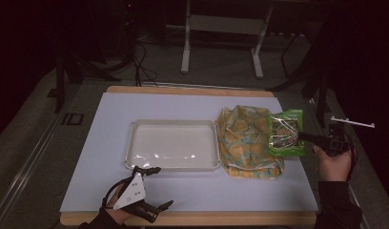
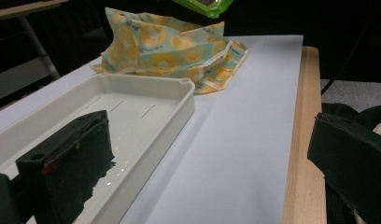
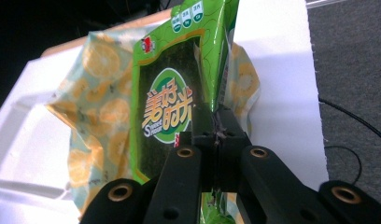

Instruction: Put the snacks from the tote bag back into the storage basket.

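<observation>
From the high view, your right hand-held gripper (image 1: 311,138) sits at the table's (image 1: 183,191) three o'clock edge, jaws clamped on the right edge of the green snack packet (image 1: 287,132), which hangs over the lemon-print cloth bag (image 1: 245,143). Your left hand-held gripper (image 1: 153,187) rests at seven o'clock, jaws spread, just below the white tray (image 1: 128,143). In the left gripper view, the tray (image 2: 179,100) lies between eleven and nine o'clock, the bag (image 2: 165,51) at twelve. In the right gripper view, the packet (image 3: 167,93) rises toward twelve o'clock from the closed jaws, the bag (image 3: 100,116) behind it.
</observation>
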{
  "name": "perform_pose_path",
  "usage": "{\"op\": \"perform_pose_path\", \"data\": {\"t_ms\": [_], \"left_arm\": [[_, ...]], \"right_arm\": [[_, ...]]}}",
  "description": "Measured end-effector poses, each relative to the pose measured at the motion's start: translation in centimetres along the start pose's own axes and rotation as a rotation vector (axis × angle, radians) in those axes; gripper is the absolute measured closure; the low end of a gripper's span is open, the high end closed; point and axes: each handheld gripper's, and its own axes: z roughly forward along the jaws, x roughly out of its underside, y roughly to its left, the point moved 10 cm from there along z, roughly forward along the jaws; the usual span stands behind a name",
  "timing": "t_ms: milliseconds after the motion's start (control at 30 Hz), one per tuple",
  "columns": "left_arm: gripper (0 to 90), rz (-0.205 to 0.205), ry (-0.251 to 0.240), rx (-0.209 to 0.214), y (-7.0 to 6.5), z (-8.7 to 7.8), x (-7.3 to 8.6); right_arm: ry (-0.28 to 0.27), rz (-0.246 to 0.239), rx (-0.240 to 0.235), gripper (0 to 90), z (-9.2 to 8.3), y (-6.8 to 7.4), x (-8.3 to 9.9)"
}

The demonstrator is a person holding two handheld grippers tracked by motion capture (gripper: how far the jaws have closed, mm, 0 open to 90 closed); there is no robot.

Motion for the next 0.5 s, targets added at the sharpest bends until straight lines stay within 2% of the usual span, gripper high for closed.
{"op": "perform_pose_path", "data": {"t_ms": [300, 500], "left_arm": [[0.5, 0.000, 0.002, -0.001, 0.0, 0.1, 0.0], [0.5, 0.001, 0.002, -0.002, 0.0, 0.0, 0.0]], "right_arm": [[-0.038, 0.004, -0.014, 89.0, -1.5, 0.8, -1.4], [-0.050, -0.003, -0.024, 89.0, -2.0, 1.9, -2.1]]}}
